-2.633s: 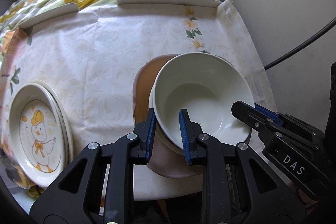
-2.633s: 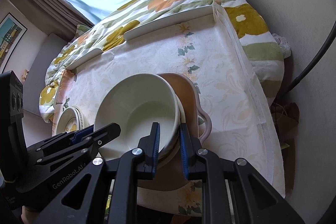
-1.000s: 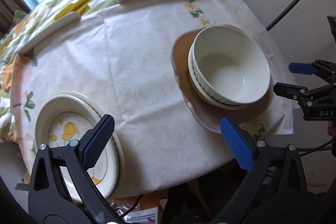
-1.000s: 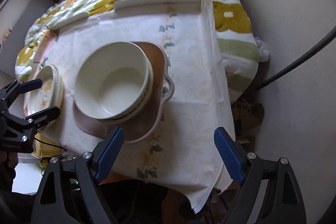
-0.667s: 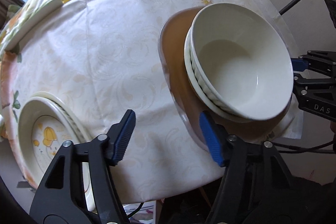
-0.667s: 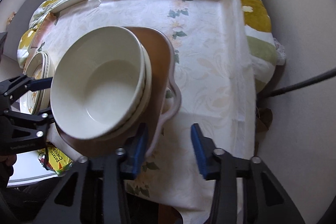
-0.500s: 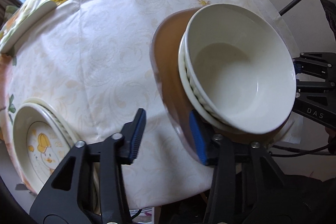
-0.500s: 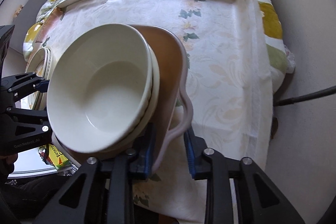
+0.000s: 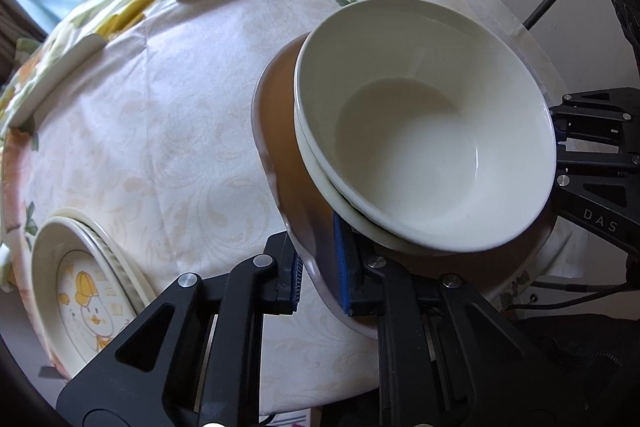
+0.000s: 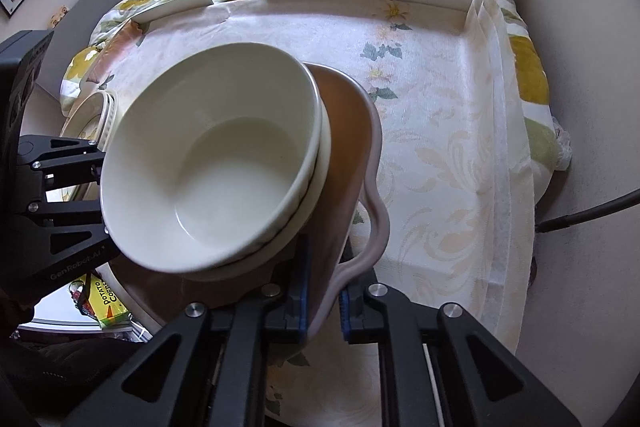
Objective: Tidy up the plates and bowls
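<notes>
I had the left gripper (image 9: 318,277) clamped on the near-left rim of the tray (image 9: 280,131), one pad above the lip and one below, jaws nearly together with only the rim between them. The right gripper (image 10: 322,291) pinched the opposite side just beside the wavy handle (image 10: 374,203), jaws equally narrow. I took it by two edges because it carried weight: two bowls (image 10: 208,163) sat nested on it, leaning toward my left side, and a single pinch would, I judged, have let the load tip. Gripping the tray itself rather than the bowls let me carry the whole stack as one. The tray sat at the near right part of the table (image 9: 160,115), on the floral cloth, and I could not tell whether it had lifted clear. Well apart at the near left edge lay the duck plates (image 9: 86,291), stacked, which I took for the other pile being gathered.
</notes>
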`<state>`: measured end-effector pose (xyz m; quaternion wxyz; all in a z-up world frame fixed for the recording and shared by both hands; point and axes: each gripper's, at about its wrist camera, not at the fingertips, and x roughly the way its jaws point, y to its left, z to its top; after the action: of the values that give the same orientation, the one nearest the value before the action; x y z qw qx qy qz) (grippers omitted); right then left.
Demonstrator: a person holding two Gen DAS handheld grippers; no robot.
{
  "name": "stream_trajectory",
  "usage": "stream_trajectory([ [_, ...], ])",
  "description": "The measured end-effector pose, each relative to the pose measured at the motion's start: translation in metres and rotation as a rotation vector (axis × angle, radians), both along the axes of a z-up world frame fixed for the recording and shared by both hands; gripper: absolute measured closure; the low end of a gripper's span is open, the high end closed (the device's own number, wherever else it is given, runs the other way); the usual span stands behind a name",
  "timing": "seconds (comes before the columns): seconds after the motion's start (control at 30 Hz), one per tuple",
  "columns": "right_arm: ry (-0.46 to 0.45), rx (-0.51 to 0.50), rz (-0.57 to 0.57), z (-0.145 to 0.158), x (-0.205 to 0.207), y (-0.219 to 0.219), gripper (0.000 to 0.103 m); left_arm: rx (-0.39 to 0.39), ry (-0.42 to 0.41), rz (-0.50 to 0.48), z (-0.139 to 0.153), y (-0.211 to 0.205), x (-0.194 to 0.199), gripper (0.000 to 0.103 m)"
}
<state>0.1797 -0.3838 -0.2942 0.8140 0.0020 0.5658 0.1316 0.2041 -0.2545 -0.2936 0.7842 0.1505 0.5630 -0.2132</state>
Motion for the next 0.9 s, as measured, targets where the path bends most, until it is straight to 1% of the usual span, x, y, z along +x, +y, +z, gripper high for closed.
stream_trajectory([
  [0.2,-0.039,-0.004,0.014,0.014,0.003,0.002,0.092,-0.006,-0.050,0.022,0.020,0.005,0.000,0.091],
  [0.3,-0.060,-0.011,0.036,0.031,0.008,0.010,0.092,-0.009,-0.076,0.038,0.038,0.013,0.001,0.091],
  [0.43,-0.082,-0.022,0.058,0.055,0.016,0.030,0.092,-0.020,-0.096,0.069,0.060,0.038,0.004,0.091],
  [0.53,-0.088,-0.020,0.071,0.068,0.020,0.054,0.092,-0.021,-0.109,0.092,0.073,0.065,0.004,0.091],
  [0.67,-0.090,-0.010,0.088,0.073,0.021,0.093,0.092,-0.017,-0.103,0.110,0.080,0.111,0.000,0.091],
  [0.9,-0.069,0.017,0.110,0.065,0.019,0.173,0.092,0.017,-0.074,0.122,0.072,0.198,-0.006,0.091],
])
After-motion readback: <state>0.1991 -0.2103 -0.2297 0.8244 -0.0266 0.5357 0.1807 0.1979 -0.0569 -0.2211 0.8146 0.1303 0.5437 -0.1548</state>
